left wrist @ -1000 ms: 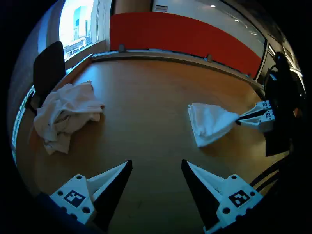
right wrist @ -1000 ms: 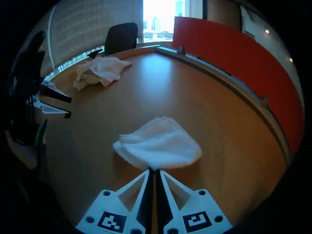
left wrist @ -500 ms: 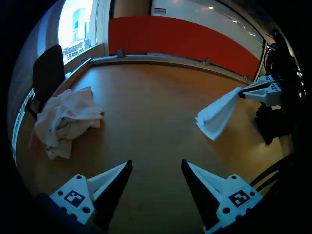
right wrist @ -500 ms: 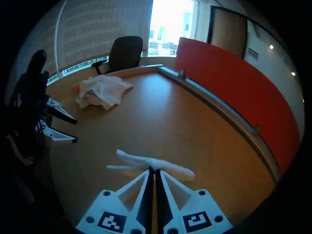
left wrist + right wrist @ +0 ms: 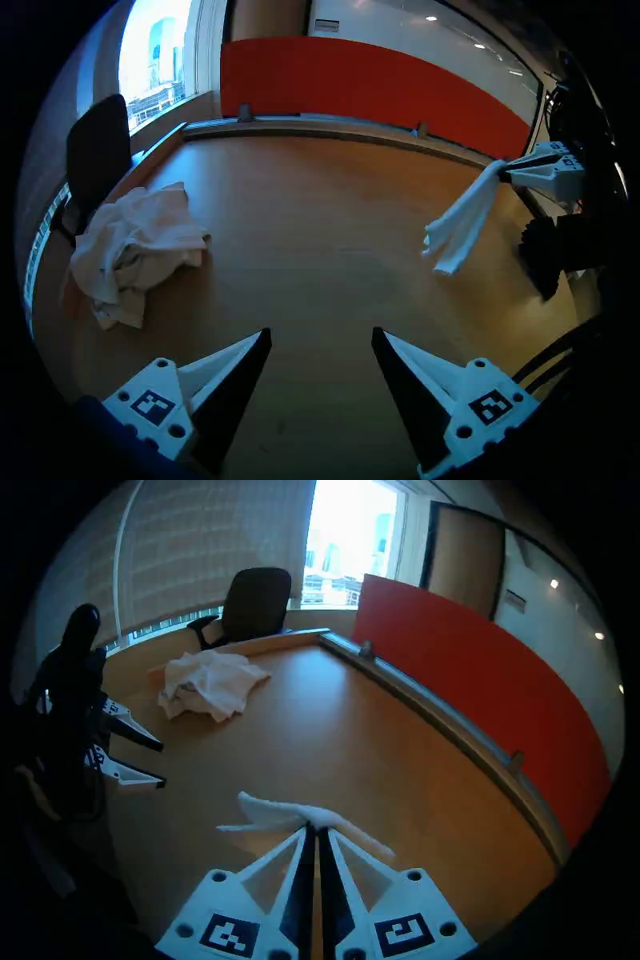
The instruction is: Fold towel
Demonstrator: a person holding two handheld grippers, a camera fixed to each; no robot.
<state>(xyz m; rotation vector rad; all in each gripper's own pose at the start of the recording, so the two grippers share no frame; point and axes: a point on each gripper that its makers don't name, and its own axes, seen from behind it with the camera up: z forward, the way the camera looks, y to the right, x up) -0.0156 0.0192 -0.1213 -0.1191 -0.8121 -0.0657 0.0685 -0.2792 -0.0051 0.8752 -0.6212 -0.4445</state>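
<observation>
Grips the white towel (image 5: 460, 228) by one end with the right tongs (image 5: 512, 170), fingers pressed tight together on the fabric. Hangs it above the wooden counter (image 5: 320, 216) at 3 o'clock in the left gripper view, as a narrow, limp strip with a curled lower end. From the right gripper view, a thin rumpled white band just beyond the fingertips, at 6 o'clock. Holds the left tongs (image 5: 320, 334) wide open, with nothing between the fingers. At 9 o'clock on the counter, a crumpled pile of white cloth (image 5: 136, 244), well apart from the towel.
</observation>
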